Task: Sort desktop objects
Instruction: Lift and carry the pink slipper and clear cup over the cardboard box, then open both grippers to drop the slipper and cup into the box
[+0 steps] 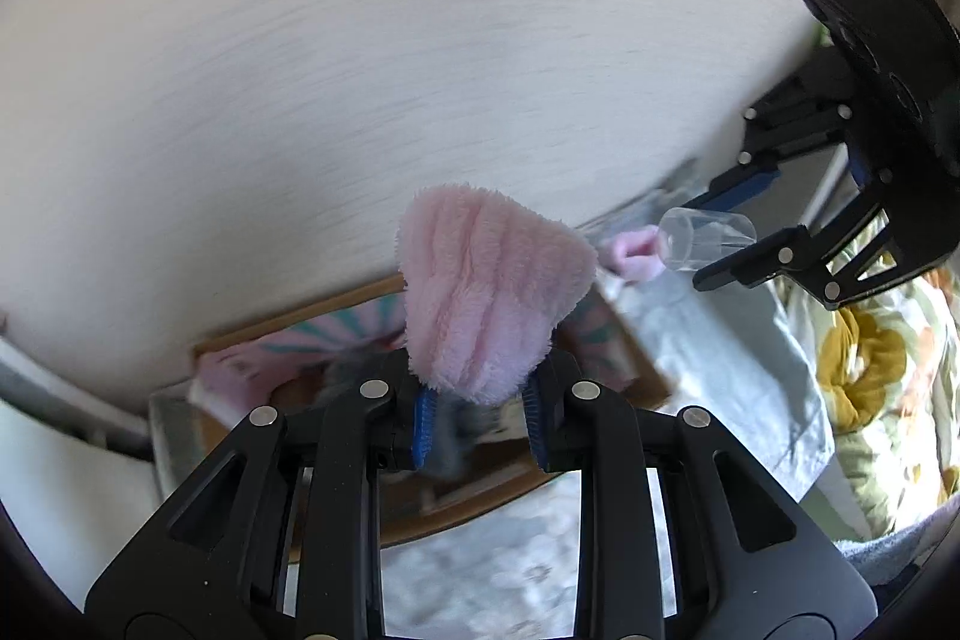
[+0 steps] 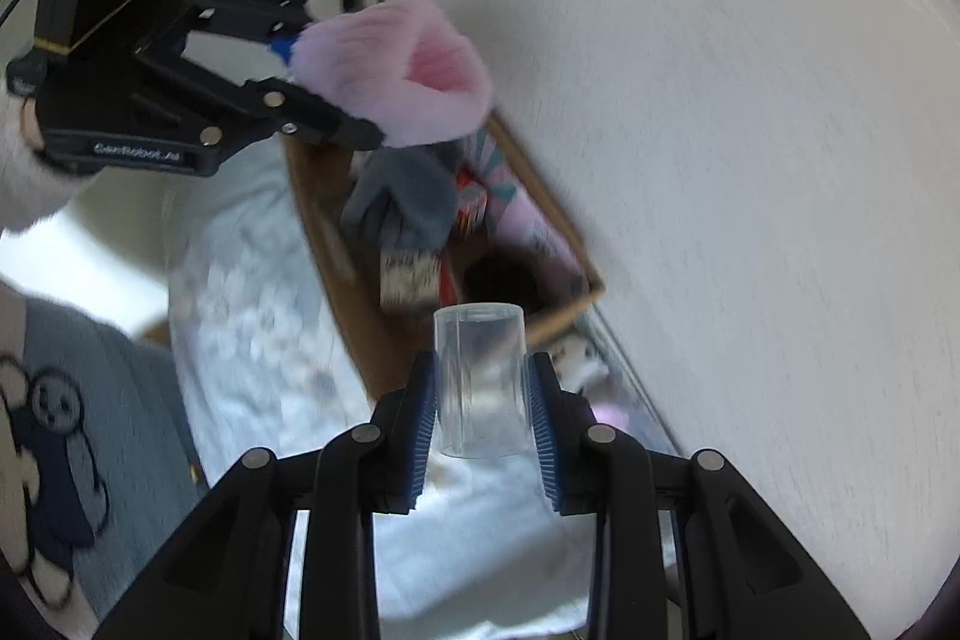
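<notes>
Pink fleece fills the middle of the left wrist view: the left gripper [image 1: 477, 400] pinches a fluffy pink sock [image 1: 489, 292] between its blue pads, jaws drawn nearly together on the fabric, the open cuff flaring out ahead of the fingertips. Beneath it sits a cardboard box [image 1: 288, 319], its brown rim running along the foot of a white wall [image 1: 360, 70]. That wall takes up most of the upper view and closes off one long side of the box, so free room lies only on the bedding side.

To the right, the right gripper [image 1: 729, 235] clamps a clear plastic cup [image 1: 708, 238], held on its side in the air above pale blue bedding [image 1: 720, 358]. A second pink fleece piece [image 1: 633, 253] lies just behind the cup.

From the right wrist view, the right gripper [image 2: 483, 418] presses its pads on both walls of the clear plastic cup [image 2: 480, 376], which sticks out past the fingertips. The cardboard box [image 2: 336, 268] is open-topped and crowded: a grey glove [image 2: 408, 196] lies on top of colourful packets. The left gripper [image 2: 336, 82] holds the fluffy pink sock [image 2: 402, 64] over the box's far corner, close to the white wall [image 2: 720, 160]. A person's sleeve [image 2: 24, 172] shows at the left edge.
</notes>
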A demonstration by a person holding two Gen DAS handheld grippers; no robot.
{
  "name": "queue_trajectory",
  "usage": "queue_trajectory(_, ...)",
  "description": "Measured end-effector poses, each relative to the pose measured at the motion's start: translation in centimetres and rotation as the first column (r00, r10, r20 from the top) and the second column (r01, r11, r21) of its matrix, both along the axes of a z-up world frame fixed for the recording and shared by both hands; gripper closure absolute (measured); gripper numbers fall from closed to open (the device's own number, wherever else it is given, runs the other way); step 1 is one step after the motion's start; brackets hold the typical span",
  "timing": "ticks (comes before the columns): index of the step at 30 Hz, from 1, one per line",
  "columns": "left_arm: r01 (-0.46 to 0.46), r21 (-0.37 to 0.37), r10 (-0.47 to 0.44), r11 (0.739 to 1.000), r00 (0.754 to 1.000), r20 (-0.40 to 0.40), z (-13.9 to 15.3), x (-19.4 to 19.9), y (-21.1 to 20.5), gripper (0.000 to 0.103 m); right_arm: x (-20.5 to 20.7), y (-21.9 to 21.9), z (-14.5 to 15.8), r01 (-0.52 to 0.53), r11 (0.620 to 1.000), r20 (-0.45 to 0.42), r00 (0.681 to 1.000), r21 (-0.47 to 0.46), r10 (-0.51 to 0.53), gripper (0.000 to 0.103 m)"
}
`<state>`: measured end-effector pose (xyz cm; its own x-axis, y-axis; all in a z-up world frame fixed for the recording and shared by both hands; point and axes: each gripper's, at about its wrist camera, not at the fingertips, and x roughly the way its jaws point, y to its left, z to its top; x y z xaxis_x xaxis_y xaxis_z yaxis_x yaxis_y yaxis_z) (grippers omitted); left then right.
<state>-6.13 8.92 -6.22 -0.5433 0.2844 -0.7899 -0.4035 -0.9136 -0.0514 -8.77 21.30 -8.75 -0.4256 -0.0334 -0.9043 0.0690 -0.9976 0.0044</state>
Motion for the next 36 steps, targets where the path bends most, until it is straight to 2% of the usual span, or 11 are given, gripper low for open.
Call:
queue_trajectory(5,-0.089,0.002,0.089,0.996,0.996,0.028,-1.5,-0.8,-4.4,0.081,-3.8,-1.0,-0.2,0.117,0.992,-0.032,0.992,-0.045,-0.119,0.075)
queue_trajectory(7,-0.155,-0.004,0.155,0.988,0.987,0.046,-2.7,-1.3,-6.3,0.081,-5.1,-1.5,-0.7,0.172,0.982,-0.042,0.984,-0.077,-0.175,0.075)
queue_trajectory(14,-0.269,0.010,0.266,0.963,0.957,0.114,-6.8,-2.2,-10.6,0.081,-8.8,-3.1,-3.5,0.376,0.905,-0.049,0.918,-0.198,-0.393,0.075)
queue_trajectory(21,-0.273,0.008,0.269,0.962,0.951,0.154,-9.3,-2.4,-10.4,0.081,-9.4,-2.5,-5.0,0.509,0.840,-0.023,0.853,-0.188,-0.522,0.075)
queue_trajectory(34,-0.257,-0.029,0.258,0.966,0.949,0.182,-11.1,-3.5,-10.8,0.081,-8.8,-1.5,-7.6,0.571,0.803,0.029,0.818,-0.174,-0.575,0.075)
queue_trajectory(35,-0.254,-0.031,0.255,0.967,0.949,0.187,-11.1,-3.6,-10.7,0.079,-8.8,-1.5,-7.7,0.575,0.799,0.033,0.815,-0.175,-0.579,0.075)
queue_trajectory(36,-0.253,-0.031,0.254,0.967,0.948,0.192,-11.1,-3.7,-10.7,0.071,-8.8,-1.3,-7.9,0.581,0.794,0.039,0.811,-0.178,-0.584,0.072)
